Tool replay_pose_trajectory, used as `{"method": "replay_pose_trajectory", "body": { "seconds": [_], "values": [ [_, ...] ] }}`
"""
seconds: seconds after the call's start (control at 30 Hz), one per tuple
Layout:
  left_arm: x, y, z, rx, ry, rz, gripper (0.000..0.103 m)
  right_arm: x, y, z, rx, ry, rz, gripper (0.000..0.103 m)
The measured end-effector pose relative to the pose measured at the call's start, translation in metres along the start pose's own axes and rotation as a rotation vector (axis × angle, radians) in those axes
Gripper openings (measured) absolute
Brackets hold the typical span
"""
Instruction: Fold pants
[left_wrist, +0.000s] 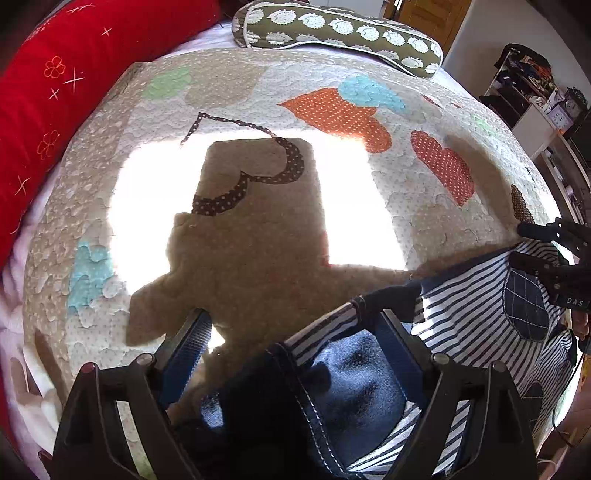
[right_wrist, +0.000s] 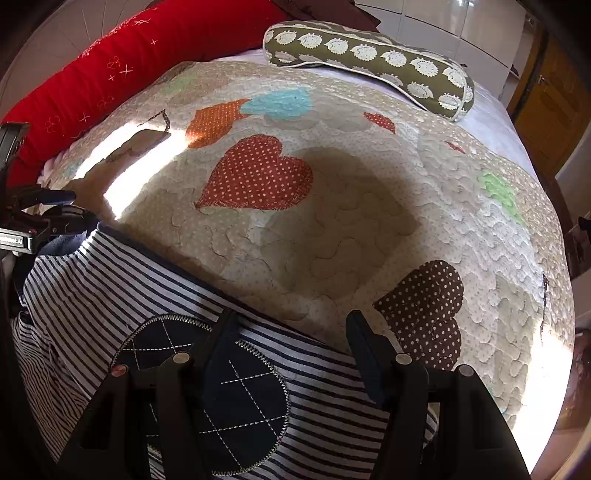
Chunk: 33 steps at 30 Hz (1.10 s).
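You are holding one tool in each hand over a bed (right_wrist: 351, 229) covered by a quilt (left_wrist: 258, 236) patched with hearts in orange, red, brown and blue. The striped pants (right_wrist: 103, 280), navy and white with round navy patches stitched on, lie at the near edge of the quilt, close under both tools.

Your left tool (left_wrist: 295, 332) points steeply down with its jaws standing wide. The dark waistband and fuzzy blue inner lining of the pants bunch up between them, and cloth rests against the right-hand finger (left_wrist: 397, 343). Whether the pads actually press on the fabric cannot be told.

Your right tool (right_wrist: 291, 339) also points down, jaws partly apart. One finger (right_wrist: 218, 332) sits over a round navy patch (right_wrist: 243, 402) on the pants; the other finger hangs over bare quilt just past the fabric's edge. No grip on the cloth is visible.

A red bolster (right_wrist: 122, 70) runs along the far left side of the bed, and an olive bolster with pale round motifs (right_wrist: 369, 55) lies across the far end. Bright sunlight falls in patches on the quilt.
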<state>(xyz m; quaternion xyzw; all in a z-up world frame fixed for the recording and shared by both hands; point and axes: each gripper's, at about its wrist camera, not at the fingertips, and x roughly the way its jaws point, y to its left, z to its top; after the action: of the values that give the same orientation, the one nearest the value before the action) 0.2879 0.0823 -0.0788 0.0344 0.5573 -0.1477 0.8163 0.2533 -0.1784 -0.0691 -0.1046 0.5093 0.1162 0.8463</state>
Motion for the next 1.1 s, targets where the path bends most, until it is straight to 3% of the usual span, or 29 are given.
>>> {"method": "replay_pose_trajectory", "body": {
  "seconds": [0.07,0.1,0.13,0.17,0.2,0.23,0.57,0.77,0.93,1.1],
  "values": [
    [0.003,-0.009,-0.001,0.051,0.023,0.009,0.086,0.008,0.002,-0.001,-0.019,0.006,0.000,0.065],
    [0.003,-0.013,-0.002,0.077,0.030,0.026,0.081,0.008,0.003,-0.002,-0.024,0.002,0.003,0.058],
    [0.001,-0.018,-0.004,0.105,0.027,0.031,0.058,0.007,0.004,-0.003,-0.025,0.000,0.026,0.050],
    [-0.003,-0.023,-0.005,0.128,0.024,0.023,0.026,0.006,0.004,-0.003,-0.022,0.004,0.063,0.024],
    [-0.007,-0.025,-0.006,0.134,0.025,0.016,0.014,0.004,0.007,-0.004,-0.018,0.012,0.094,0.005],
    [-0.010,-0.028,-0.007,0.132,0.027,0.018,0.005,0.003,0.009,-0.005,-0.020,0.018,0.103,0.005],
    [-0.069,-0.042,-0.025,0.116,-0.114,0.075,0.005,-0.047,0.031,-0.021,-0.029,-0.066,0.032,0.003],
    [-0.105,-0.051,-0.048,0.112,-0.177,0.096,0.005,-0.078,0.042,-0.035,-0.008,-0.109,0.034,0.003],
    [-0.135,-0.055,-0.081,0.069,-0.248,0.097,0.005,-0.108,0.058,-0.058,0.012,-0.165,0.055,0.003],
    [-0.158,-0.065,-0.134,0.028,-0.312,0.101,0.005,-0.137,0.076,-0.102,0.059,-0.223,0.110,0.003]
  ]
}}
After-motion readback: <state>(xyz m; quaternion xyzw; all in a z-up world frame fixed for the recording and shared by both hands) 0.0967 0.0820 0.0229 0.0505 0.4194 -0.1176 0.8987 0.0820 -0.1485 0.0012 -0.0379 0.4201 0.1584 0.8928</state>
